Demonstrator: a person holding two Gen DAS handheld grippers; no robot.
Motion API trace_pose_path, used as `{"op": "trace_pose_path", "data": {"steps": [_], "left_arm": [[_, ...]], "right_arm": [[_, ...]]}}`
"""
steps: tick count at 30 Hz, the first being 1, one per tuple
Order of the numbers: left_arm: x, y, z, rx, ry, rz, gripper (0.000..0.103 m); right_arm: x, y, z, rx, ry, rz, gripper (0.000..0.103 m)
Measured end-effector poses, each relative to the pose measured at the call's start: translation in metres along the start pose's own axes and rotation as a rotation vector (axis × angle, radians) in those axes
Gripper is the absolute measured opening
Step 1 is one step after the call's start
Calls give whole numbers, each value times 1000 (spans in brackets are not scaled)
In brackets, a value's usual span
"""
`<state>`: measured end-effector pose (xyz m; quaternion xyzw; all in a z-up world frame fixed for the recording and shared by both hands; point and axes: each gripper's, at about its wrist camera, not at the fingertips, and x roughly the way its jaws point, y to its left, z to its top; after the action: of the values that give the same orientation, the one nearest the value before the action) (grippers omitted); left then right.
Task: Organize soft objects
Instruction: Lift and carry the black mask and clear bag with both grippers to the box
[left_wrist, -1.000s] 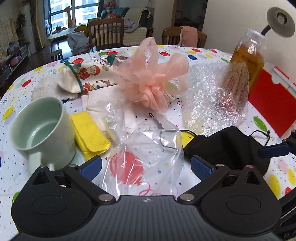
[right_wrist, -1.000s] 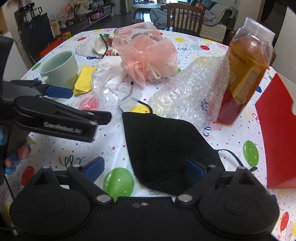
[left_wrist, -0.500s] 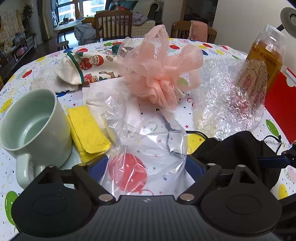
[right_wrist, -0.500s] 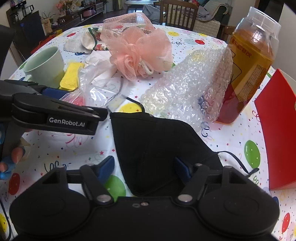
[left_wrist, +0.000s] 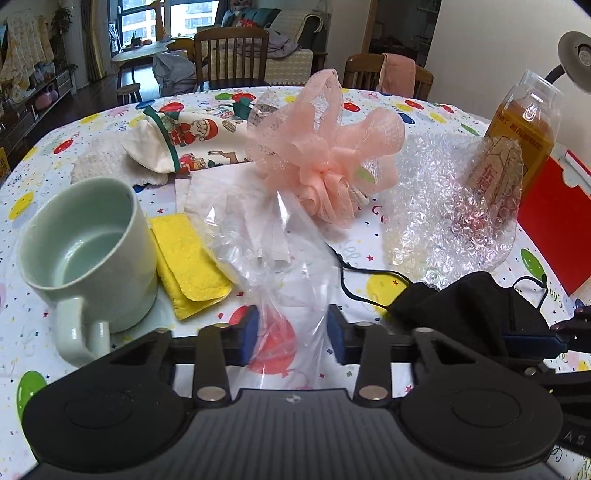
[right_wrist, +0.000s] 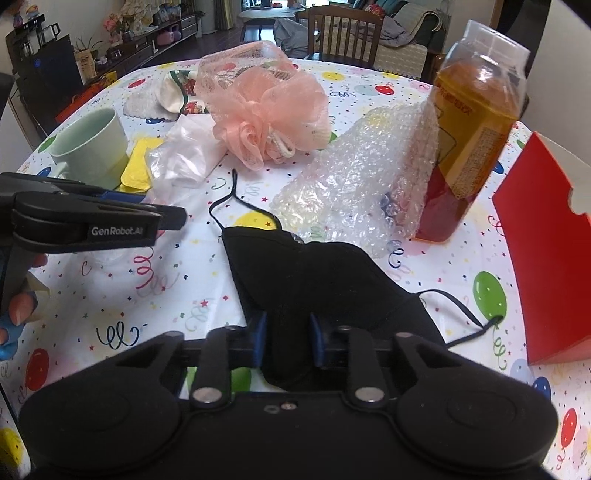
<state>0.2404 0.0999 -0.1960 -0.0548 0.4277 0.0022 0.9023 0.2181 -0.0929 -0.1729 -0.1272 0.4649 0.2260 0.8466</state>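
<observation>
My left gripper is shut on the near end of a clear plastic bag, which bunches between the blue pads. My right gripper is shut on a black face mask lying on the balloon-print tablecloth. The mask also shows in the left wrist view, and the bag in the right wrist view. A pink mesh bath pouf, a sheet of bubble wrap, a yellow sponge cloth and a Santa-print cloth lie further back.
A pale green mug stands at the left. An amber bottle stands behind the bubble wrap. A red box is at the right edge. A white knitted cloth lies far left. Chairs stand behind the table.
Both grippers have closed: the left on the plastic bag, the right on the black mask. Both moved forward a little, and the bag and mask have bunched up between the pads.
</observation>
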Motion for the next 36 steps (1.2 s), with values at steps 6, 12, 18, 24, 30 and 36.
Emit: {"op": "trace_pose_path", "data": {"steps": [6,12,18,24,30,36], "left_arm": [[-8,0,0,27,-12,0,21],[-24,1,0,38,-31,-25,20],[-47,-2,1,51,-38,-63,20],[-69,-6,1,75,-58,-101,19],[-94,-16,5,119,-87,-140,19],[-123,-36,18,173,-124,-200,19]], "right_arm": [[-15,-7,-3,26,-36,-26,7],[-44,-16,-3,58,-102,-22,4],[-86,-26,-3,114,-181,13,4],[-124,-37,-7,161,-252,28,4],[-155,-55,-10,241,-300,54,4],[-187,-77,-10,295,-349,54,4]]}}
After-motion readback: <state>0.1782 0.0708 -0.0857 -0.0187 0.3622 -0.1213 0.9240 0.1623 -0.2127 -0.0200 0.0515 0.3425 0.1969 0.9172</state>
